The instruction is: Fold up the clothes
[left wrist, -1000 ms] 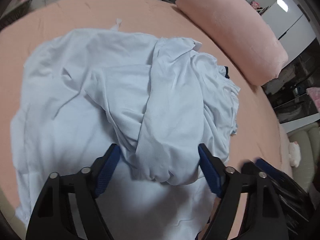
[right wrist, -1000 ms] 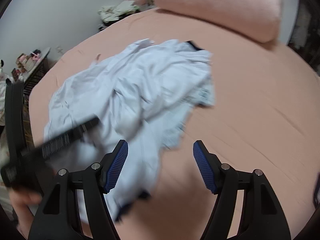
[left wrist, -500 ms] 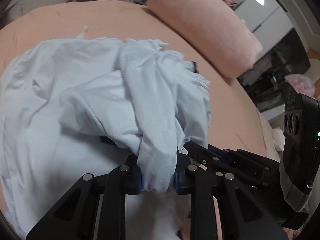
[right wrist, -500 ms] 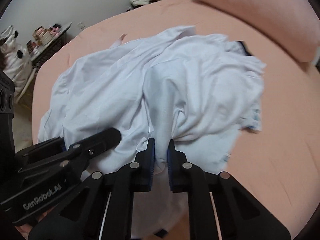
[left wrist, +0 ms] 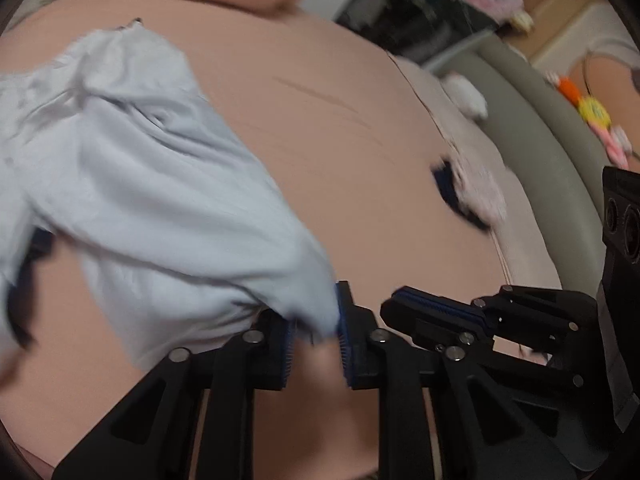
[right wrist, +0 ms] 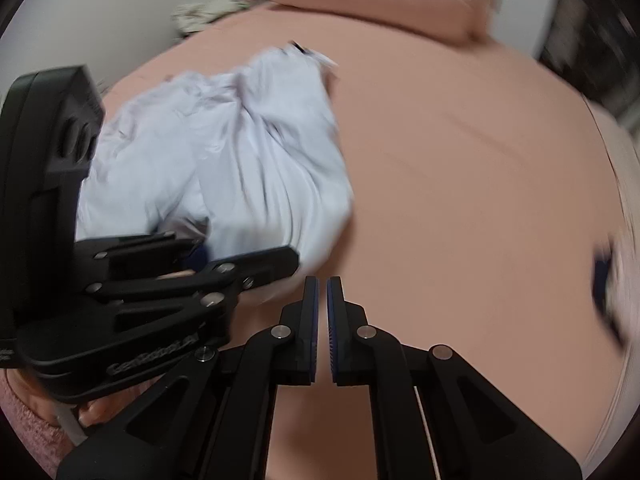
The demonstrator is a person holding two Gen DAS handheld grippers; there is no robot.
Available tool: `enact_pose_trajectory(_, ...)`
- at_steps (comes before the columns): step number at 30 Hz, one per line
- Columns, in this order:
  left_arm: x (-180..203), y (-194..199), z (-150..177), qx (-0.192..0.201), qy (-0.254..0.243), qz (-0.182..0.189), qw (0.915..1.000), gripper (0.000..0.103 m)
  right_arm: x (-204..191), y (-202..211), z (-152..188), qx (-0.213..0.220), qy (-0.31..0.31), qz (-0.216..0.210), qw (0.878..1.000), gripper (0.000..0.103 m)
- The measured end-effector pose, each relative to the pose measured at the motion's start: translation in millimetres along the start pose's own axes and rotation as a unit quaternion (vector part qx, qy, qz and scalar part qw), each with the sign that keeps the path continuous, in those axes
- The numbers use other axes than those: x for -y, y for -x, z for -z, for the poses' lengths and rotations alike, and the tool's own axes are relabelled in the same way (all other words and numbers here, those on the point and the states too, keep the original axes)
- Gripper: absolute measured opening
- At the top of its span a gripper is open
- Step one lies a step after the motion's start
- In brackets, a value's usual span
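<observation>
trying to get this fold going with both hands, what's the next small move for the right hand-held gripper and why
Probably reopen the right hand-held gripper and move it onto the white garment: its jaws are shut with no cloth between them. Only the left hand-held gripper, whose jaws have just been closing, pinches a fold of it above the pink bed.

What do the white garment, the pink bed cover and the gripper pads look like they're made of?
White garment: thin woven or knit cloth, matte; it drapes in soft creases. Exact fibre is unclear.
Pink bed cover: smooth matte fabric, stretched flat with faint wrinkles.
Left gripper pads: blue and finely ribbed, probably rubber; the fingers look like matte black plastic with metal pins.
</observation>
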State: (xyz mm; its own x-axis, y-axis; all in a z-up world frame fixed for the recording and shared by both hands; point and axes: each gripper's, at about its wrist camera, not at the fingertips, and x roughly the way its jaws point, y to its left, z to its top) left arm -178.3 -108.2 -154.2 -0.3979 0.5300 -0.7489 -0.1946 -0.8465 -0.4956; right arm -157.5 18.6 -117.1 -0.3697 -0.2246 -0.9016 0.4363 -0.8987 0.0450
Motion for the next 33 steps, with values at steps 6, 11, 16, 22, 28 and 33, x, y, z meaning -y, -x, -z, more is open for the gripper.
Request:
enact_pose_trajectory(6, 16, -11, 35, -0.019, 0.020, -0.041, 0.9988, 0.014, 52, 19, 57, -0.013, -0.076, -0.005, 0.997, 0.007)
enact_pose_trajectory(11, -60, 30, 44, 0.046, 0.124, -0.091, 0.9870, 0.046, 51, 5, 47, -0.004, -0.082, -0.022, 0.996, 0.038)
enact_pose_trajectory(16, -100, 31, 43, 0.089, 0.199, -0.107, 0.9702, 0.048, 27, -43, 14, -0.015, -0.071, -0.027, 0.997, 0.064)
enact_pose_trajectory(22, -102, 4, 25, 0.091, 0.171, -0.111, 0.9748, 0.048, 8, -99, 3, -0.049, -0.039, -0.016, 0.998, 0.024)
enact_pose_trajectory(28, -58, -27, 24, 0.030, 0.090, -0.045, 0.9944, 0.015, 28, -61, 23, 0.010, -0.049, 0.091, 0.995, 0.008)
enact_pose_trajectory(33, 8, -59, 32, -0.029, 0.036, 0.023, 0.9987, 0.013, 83, -17, 58, 0.031, -0.116, 0.153, 0.981, 0.006)
